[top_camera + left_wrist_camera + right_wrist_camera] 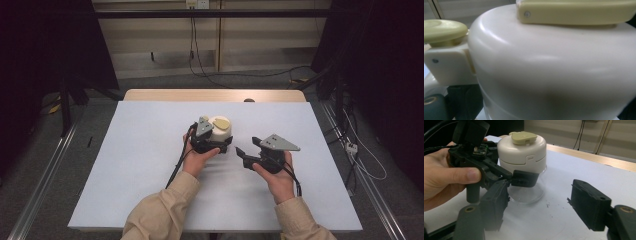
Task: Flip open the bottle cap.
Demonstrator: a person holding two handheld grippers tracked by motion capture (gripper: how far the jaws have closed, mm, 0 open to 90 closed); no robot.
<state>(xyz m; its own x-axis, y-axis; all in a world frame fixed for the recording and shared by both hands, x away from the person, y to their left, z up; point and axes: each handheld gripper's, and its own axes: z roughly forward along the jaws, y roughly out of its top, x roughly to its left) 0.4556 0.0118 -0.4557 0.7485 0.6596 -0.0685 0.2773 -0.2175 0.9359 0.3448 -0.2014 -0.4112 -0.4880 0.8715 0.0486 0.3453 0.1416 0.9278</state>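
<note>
A jar with a white lid (pixel 219 131) and a pale yellow-green flap on top stands at the middle of the table. Its lower part is clear glass (pixel 529 192). My left gripper (pixel 215 145) is shut on the jar, and one black finger (pixel 524 178) presses on it just below the lid. The left gripper view is very close to the white lid (pixel 549 70) and the flap (pixel 576 11). My right gripper (pixel 248 146) is open a little to the right of the jar, apart from it. Nothing is between its jaws (pixel 541 205).
A white sheet (pixel 150 150) covers the table, with a wooden strip (pixel 215 95) along the far edge. Beyond lie a grey floor with cables (pixel 240 75) and dark drapes at both sides. Small dark crumbs (pixel 547 205) lie on the sheet by the jar.
</note>
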